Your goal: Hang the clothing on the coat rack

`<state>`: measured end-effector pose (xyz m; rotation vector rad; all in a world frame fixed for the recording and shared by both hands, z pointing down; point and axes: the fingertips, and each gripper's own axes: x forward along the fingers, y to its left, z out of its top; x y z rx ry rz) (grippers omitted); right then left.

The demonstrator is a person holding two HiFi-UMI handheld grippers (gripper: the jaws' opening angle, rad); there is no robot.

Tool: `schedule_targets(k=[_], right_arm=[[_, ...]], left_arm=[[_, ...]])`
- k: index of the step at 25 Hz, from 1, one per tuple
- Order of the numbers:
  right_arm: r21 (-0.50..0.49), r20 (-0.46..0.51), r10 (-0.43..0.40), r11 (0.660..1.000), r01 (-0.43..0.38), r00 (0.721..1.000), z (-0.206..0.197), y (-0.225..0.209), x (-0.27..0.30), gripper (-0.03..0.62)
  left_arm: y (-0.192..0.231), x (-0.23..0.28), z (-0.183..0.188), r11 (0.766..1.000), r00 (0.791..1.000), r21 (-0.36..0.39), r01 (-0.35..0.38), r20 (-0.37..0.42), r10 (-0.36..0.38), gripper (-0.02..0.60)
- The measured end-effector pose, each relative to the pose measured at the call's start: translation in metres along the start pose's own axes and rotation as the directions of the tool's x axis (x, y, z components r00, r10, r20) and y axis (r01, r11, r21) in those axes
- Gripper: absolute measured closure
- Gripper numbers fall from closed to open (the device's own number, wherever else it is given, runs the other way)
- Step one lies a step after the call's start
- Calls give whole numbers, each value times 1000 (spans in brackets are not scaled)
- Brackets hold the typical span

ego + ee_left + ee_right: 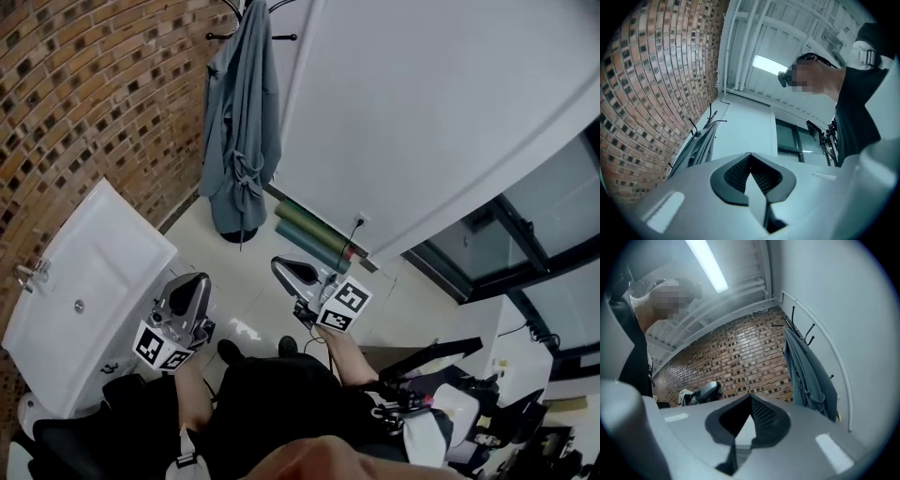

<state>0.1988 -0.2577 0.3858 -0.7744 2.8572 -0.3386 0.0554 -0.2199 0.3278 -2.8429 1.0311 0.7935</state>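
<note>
A grey-blue robe (pixel 240 131) hangs from the black coat rack (pixel 246 28) in the corner between the brick wall and the white wall, its hem near the rack's base. The robe (pixel 806 371) also shows at the right of the right gripper view, under the rack's hooks (pixel 797 326). Both grippers are held low, near the person's legs and well short of the rack. My left gripper (pixel 192 286) is shut and empty. My right gripper (pixel 279 268) is shut and empty too. The left gripper view shows the rack's hooks (pixel 708 123) and the robe's edge (pixel 696 150).
A white sink (pixel 84 291) with a tap stands at the left against the brick wall (pixel 84 103). Two rolled green mats (pixel 314 239) lie by the white wall. Black equipment (pixel 441 375) stands at the lower right. The person's dark clothing fills the bottom.
</note>
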Motion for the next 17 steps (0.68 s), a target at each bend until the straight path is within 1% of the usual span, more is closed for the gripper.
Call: schedule_targets(k=[2,4,9,12,15,17], right_arm=[[-20,6,3,1000,-3,1000,9,-9,-21,591],[-23,11,7,1000,-7,1000,15,-18,-41,591],[-20,24,56,998,-56,998,22,-31,-79,591],[-2,31,78,997,-78,997,16,-44,-94,592],[37,33,86,995,-87,996,9,-55,-101,591],[43,41,94,994,-96,995,7,-56,-107,591]], left_arm=[[-15,15,-8,1000,1000,-7,-14,-3,14,580],[-32,29,-19,1000,999,-10,-27,-22,27,580],[-66,49,-39,996,994,20,-83,-68,84,580],[-77,55,-55,993,990,40,-113,-85,116,580],[-84,56,-73,989,983,30,-142,-112,144,580],[-89,56,-83,988,979,23,-153,-132,154,580]])
